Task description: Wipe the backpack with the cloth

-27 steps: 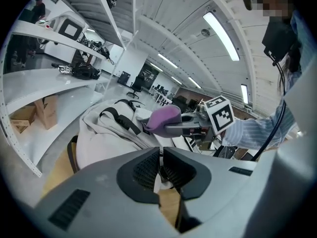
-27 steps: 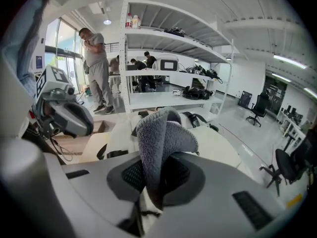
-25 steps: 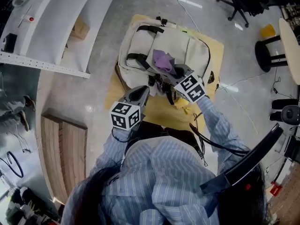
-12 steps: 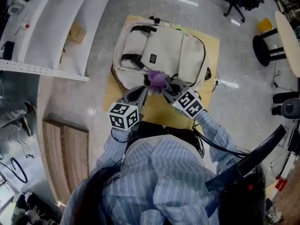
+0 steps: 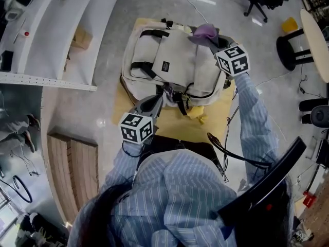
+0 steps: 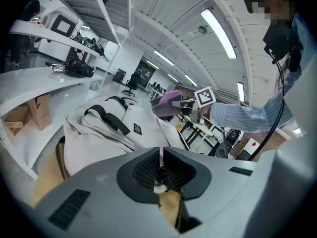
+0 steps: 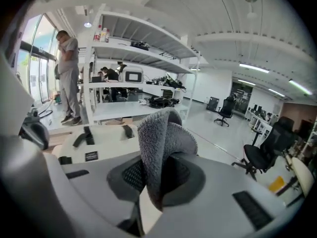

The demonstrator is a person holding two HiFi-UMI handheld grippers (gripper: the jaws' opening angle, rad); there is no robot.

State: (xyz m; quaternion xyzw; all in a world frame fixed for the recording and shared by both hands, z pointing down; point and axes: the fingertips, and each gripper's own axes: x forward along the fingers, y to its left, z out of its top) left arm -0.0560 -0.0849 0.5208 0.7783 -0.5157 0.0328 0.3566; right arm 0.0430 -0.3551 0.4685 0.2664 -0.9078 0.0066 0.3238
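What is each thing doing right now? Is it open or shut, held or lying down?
backpack: lying flat on the board.
cloth: bunched up, held over the backpack's far end.
left gripper: shut, pinching a bit of the backpack's near edge.
right gripper: shut on the cloth.

My left gripper [image 5: 159, 99] and right gripper [image 5: 209, 39] are plain grey with black ribbed pads [image 7: 132, 175], and each carries a cube [image 5: 137, 127] of black-and-white square markers. The cloth [image 5: 205, 31] looks purple from above and greyer up close. The backpack [image 5: 177, 60] is cream, with black straps [image 5: 146, 66] and a small black label [image 5: 164, 66]. It lies on a yellowish-tan board [image 5: 205, 130]. My sleeve [image 5: 253, 120] is pale blue with fine white stripes. The floor [image 5: 110, 60] is glossy grey.
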